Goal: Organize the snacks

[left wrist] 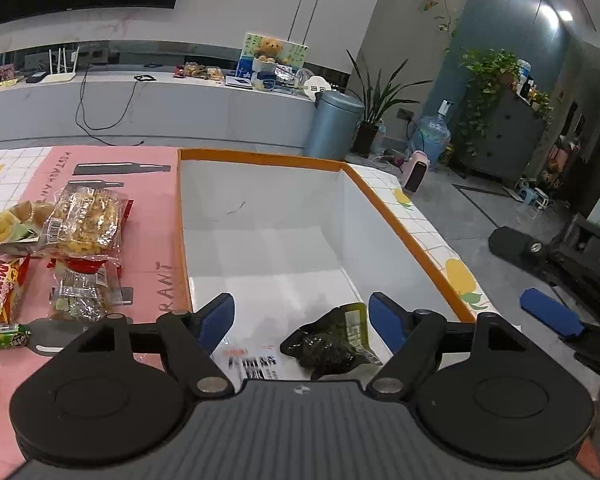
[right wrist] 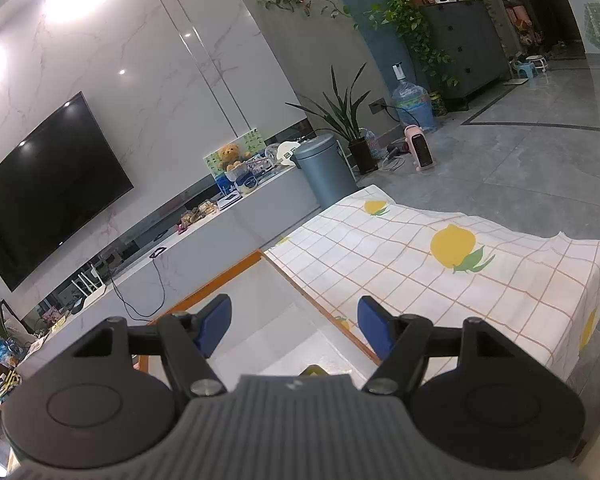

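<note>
where the left wrist view begins, the left gripper (left wrist: 302,320) hangs with its blue fingers (left wrist: 216,318) spread wide and nothing between them, just above the near end of a white box with an orange rim (left wrist: 260,156). a dark green snack packet (left wrist: 330,344) lies on the box floor near that end, below and slightly right of the gap between the fingers; its long axis runs diagonally, the crumpled dark bulk low and left, the paler sealed end pointing up and right toward the right finger. its lower edge is cut off by the gripper body, and the print on it is too small to read. a blurred label sits on the box floor just left of it. left of the box, on a pink mat (left wrist: 148,208), a loose group of snacks lies well apart from the packet: clear-wrapped yellow bags (left wrist: 86,220), an orange bag (left wrist: 0,292) and a green roll (left wrist: 4,336), the last two partly cut off at the frame edge. in the right wrist view the right gripper (right wrist: 294,324) also has its jaws spread and empty, over the box's far corner beside the lemon-print cloth (right wrist: 452,248); only a sliver of something yellow-green shows above its body, too hidden to identify. beyond stand a grey bin (left wrist: 336,124) and a television (right wrist: 48,188).
</note>
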The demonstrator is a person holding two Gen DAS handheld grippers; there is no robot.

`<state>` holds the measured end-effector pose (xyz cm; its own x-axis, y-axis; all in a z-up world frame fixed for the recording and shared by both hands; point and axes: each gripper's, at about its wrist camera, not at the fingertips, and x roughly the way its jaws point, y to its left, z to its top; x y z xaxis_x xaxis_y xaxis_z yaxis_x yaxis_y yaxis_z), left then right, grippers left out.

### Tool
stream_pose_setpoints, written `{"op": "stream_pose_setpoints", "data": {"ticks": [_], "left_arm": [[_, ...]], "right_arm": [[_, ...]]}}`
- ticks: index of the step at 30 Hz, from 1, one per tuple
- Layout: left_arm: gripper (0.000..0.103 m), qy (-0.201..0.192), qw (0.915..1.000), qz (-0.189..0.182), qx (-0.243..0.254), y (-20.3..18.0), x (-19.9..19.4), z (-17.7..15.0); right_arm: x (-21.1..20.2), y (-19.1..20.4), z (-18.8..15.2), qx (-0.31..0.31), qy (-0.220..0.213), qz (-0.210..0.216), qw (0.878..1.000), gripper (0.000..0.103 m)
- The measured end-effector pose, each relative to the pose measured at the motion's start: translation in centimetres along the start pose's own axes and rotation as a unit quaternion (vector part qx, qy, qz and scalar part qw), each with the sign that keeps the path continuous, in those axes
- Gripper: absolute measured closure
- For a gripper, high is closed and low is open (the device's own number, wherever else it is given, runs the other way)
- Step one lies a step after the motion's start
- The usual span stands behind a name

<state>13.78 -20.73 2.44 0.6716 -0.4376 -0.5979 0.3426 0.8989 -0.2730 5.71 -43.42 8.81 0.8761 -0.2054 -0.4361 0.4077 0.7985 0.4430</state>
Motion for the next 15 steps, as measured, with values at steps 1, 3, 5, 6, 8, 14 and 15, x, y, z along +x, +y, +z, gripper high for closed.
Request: {"op": "stream_pose_setpoints", "data": {"ticks": [1,3,5,6,8,14,15], "left_arm": [[0.013,-0.001,1.0000,-0.002,-0.001,0.0,-0.3,0.1],[0.013,-0.006,1.0000,-0.003,-0.002,0.3,-0.8,0.3],[0.013,-0.010,0.9999,0.000,-0.002,0.4,-1.4,0.5],[0.013,-0.013,0.9999,0.001,-0.002,0.5,-1.8,0.6],[0.013,-0.019,0.9998,0.004,-0.003,0.9,-2.7,0.9],[0.013,-0.038,0.9990,0.019,-0.010,3.0,-5.5,1.5],[0.013,-0.042,0.9988,0.023,-0.011,3.4,-6.0,1.6]], "right_arm": [[0.1,0.1,0.0,-0.002,0.001,0.000,1.000,0.034],[0.1,0.3,-0.1,-0.008,0.002,0.002,1.000,0.034],[0.1,0.6,-0.2,-0.015,0.002,0.005,1.000,0.034],[0.1,0.8,-0.3,-0.020,0.002,0.008,1.000,0.034],[0.1,1.2,-0.5,-0.030,0.001,0.014,0.999,0.034],[0.5,2.9,-1.4,-0.065,0.006,0.058,0.996,0.034],[0.5,3.3,-1.6,-0.072,0.006,0.068,0.995,0.034]]}}
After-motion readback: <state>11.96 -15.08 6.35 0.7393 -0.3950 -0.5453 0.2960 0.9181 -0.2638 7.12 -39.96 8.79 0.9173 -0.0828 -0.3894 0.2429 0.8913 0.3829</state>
